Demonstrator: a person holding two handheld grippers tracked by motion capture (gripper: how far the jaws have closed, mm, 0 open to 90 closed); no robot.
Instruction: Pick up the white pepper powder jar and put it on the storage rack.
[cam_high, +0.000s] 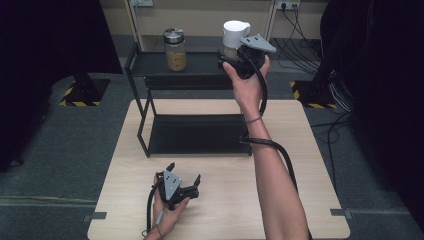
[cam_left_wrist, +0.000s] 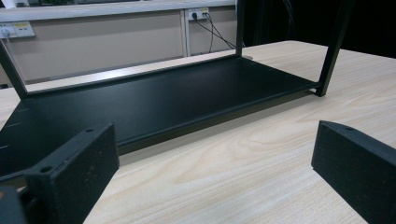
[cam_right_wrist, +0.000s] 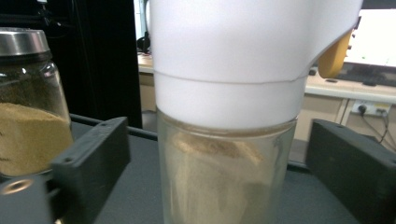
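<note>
Left gripper (cam_high: 184, 178) fingers apart; right gripper view: white-lidded jar (cam_right_wrist: 226, 140) between fingers.

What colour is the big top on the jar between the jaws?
White. The top of the jar shows best in the right gripper view.

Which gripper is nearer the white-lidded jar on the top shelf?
Right. The right gripper is open around the white-lidded jar; the left gripper is down at the table's near edge.

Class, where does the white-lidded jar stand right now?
In the high view, the white-lidded jar stands on the rack's top shelf, right of the steel-lidded jar, between the right gripper's open jaws.
</note>
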